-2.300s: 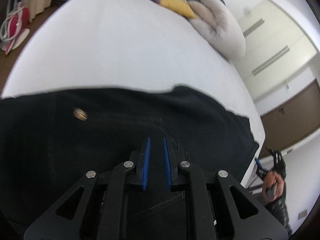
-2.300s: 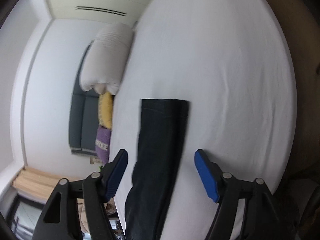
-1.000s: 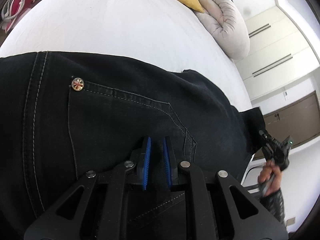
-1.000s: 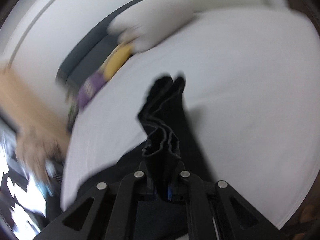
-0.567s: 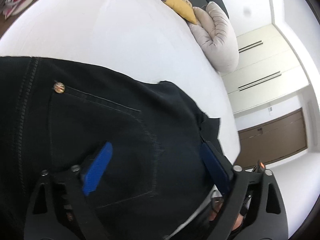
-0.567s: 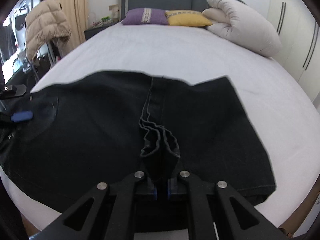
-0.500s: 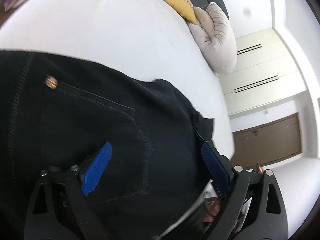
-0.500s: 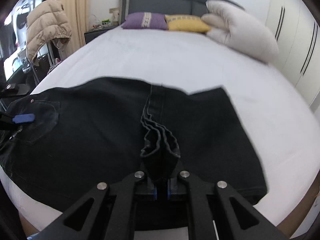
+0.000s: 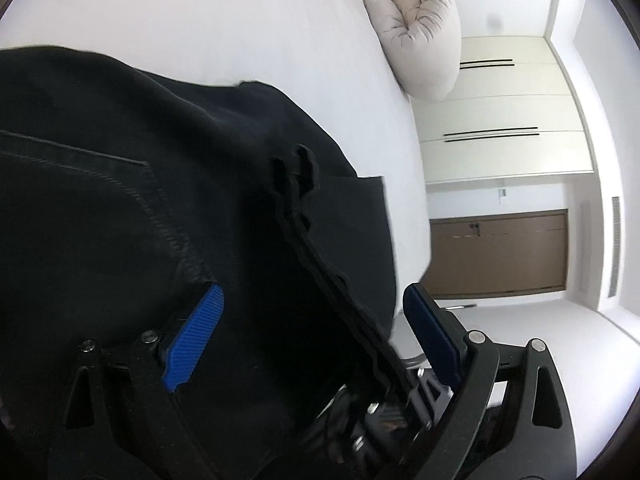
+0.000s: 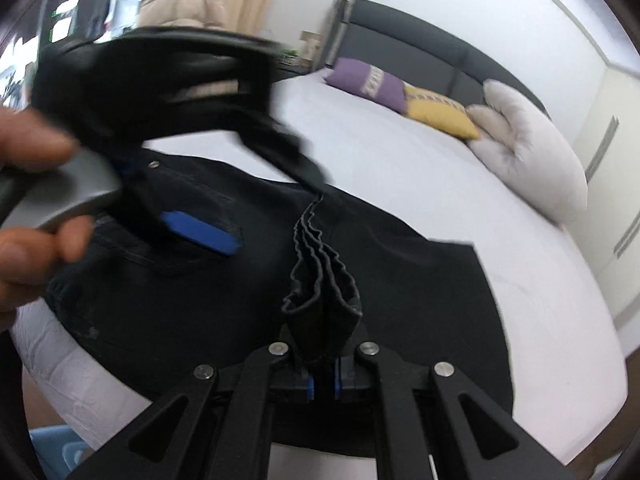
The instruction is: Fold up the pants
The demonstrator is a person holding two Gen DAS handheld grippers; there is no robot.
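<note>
Black denim pants (image 10: 400, 264) lie folded on the white bed (image 10: 400, 160); the left gripper (image 9: 316, 336) has just let go, fingers apart, while the right gripper (image 10: 323, 386) stays clamped on the bunched hems, fold nearly complete.

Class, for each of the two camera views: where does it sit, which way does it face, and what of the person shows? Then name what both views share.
Left wrist: rides the open left claw, facing across the black pants toward wardrobe and door; no skin shows.
Right wrist: rides the right claw, shut on the pants' bunched hems, facing the headboard; the person's left hand shows.
Shared: pants, white bed, grey pillow.
</note>
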